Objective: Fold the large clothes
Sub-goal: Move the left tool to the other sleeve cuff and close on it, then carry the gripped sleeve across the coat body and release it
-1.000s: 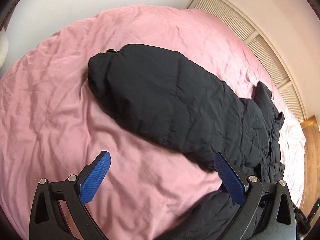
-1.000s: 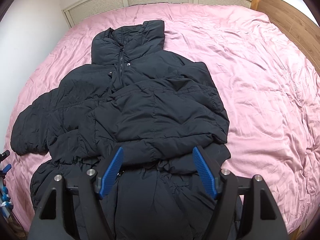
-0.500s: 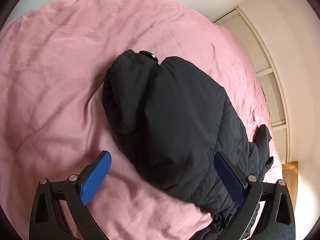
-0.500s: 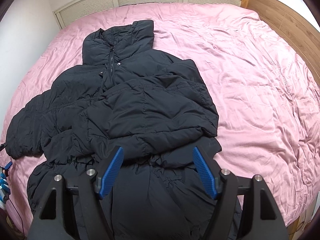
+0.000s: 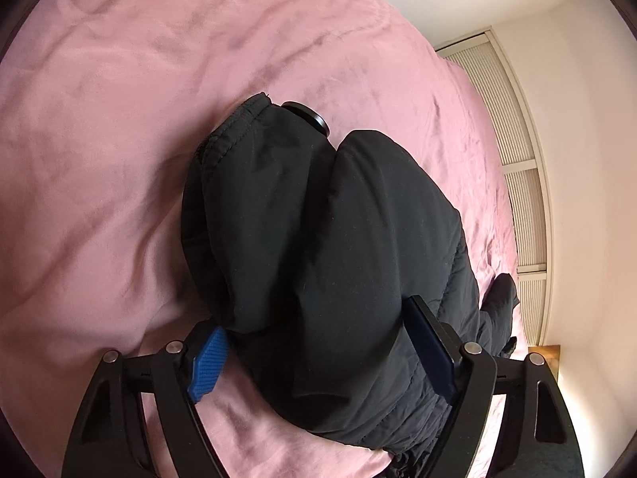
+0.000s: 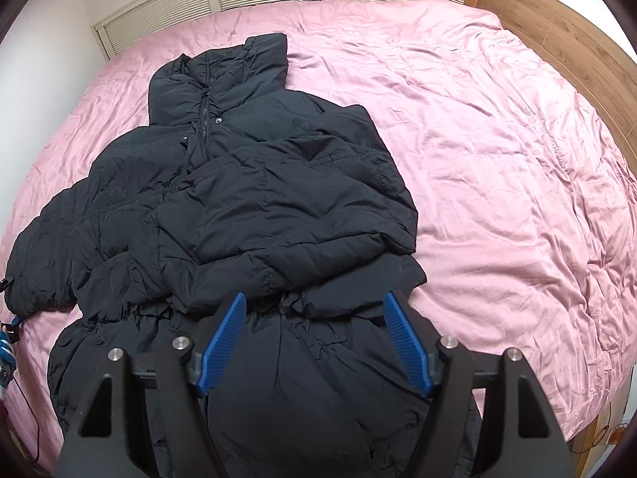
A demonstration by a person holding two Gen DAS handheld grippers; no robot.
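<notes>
Coat (image 6: 247, 215) lies collar toward louvred wall, left claw (image 5: 318, 352) closing around its sleeve, right claw (image 6: 316, 342) spread.

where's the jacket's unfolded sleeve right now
In the right wrist view the sleeve stretches out to the far left of the black puffer jacket on the pink bedspread; in the left wrist view it lies between the closing left gripper jaws.

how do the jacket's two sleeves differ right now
The left sleeve stretches out sideways onto the pink bedsheet, while the right sleeve lies folded across the jacket's chest. The left sleeve sits between the closing left tongs; the right sleeve lies free beyond the right tongs. Both are black and puffy.
</notes>
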